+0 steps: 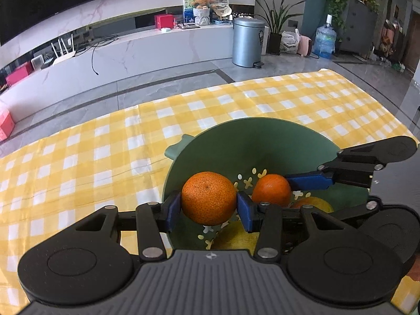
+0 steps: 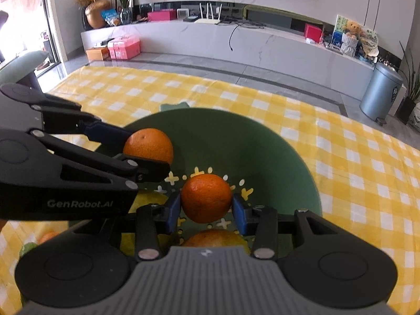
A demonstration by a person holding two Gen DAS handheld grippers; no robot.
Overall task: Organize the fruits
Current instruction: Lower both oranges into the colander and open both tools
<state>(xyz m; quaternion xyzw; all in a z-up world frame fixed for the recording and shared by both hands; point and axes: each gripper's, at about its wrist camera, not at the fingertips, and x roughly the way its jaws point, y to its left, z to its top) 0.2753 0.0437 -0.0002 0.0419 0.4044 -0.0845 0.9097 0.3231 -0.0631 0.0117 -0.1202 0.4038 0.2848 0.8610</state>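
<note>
Over the left part of a green bowl [image 1: 236,136], my left gripper [image 1: 209,208] is shut on a large orange [image 1: 208,200], its blue pads pressed on both sides. A smaller, deeper-coloured orange [image 2: 206,200] is clamped in my right gripper [image 2: 206,210] above the bowl's [image 2: 262,141] patterned bottom. From the left wrist view the small orange [image 1: 271,189] shows at the right with a blue finger of the right gripper [image 1: 307,181] on it. The right wrist view has the large orange [image 2: 148,145] at the left. Yellowish fruit [image 2: 218,237] lies in the bowl beneath, partly hidden.
The bowl stands on a table under a yellow-and-white checked cloth [image 1: 78,157]. More fruit [image 2: 47,236] lies blurred on the cloth at the lower left of the right wrist view. Beyond the table are grey floor, a white marble TV bench [image 1: 157,44] and a metal bin [image 1: 248,42].
</note>
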